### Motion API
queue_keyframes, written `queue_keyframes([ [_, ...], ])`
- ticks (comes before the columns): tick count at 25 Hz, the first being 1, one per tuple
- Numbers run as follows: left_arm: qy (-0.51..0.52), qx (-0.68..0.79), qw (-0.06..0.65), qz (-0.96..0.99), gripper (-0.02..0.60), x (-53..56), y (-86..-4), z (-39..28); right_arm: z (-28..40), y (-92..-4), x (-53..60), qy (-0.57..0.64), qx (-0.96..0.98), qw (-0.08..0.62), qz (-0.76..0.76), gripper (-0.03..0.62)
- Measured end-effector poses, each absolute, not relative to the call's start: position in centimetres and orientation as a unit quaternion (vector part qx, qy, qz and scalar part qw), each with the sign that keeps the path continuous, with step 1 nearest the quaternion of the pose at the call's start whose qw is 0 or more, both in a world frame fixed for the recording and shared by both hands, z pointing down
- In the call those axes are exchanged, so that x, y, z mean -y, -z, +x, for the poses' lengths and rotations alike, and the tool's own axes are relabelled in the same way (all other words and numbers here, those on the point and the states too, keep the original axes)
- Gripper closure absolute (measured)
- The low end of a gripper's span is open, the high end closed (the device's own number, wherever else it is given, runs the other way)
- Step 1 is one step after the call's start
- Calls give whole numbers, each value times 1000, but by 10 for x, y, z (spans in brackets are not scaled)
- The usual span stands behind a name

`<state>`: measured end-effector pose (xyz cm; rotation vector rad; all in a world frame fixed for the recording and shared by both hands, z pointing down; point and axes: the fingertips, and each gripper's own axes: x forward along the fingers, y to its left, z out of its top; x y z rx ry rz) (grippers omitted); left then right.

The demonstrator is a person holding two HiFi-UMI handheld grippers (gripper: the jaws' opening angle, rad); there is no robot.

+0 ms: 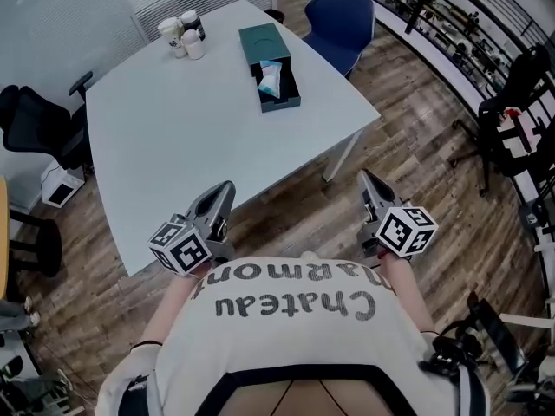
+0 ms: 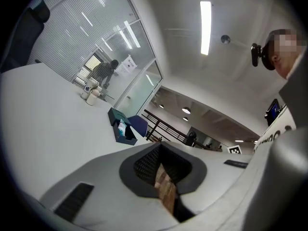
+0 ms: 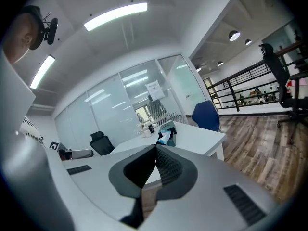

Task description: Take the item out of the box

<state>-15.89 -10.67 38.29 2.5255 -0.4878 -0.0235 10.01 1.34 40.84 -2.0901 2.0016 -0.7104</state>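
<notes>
Person's white shirt (image 1: 295, 319) fills the foreground before a white table (image 1: 173, 137); left gripper (image 1: 227, 187) and right gripper (image 1: 366, 178), both closed and empty, hang at its near side. Far across, the open box (image 1: 282, 104) holds a pale packet (image 1: 271, 78), likely best pinched once jaws open.

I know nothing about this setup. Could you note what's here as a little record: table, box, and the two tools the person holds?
Table: white, on a wood floor
Box: dark teal, open, toward the table's far side
Item: light blue and white, inside the box
Cups: three, at the far corner
Left gripper: jaws shut, empty, far from the box
Right gripper: jaws shut, empty, far from the box
</notes>
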Motion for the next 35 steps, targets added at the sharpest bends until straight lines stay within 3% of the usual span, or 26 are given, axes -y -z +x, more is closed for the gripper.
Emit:
queue_keyframes([
  [16, 40, 249, 251, 935, 591, 125, -369, -95, 188, -433, 0, 267, -679, 87, -678, 595],
  [35, 14, 217, 272, 937, 591, 174, -392, -16, 252, -456, 43, 290, -656, 88, -691, 594],
])
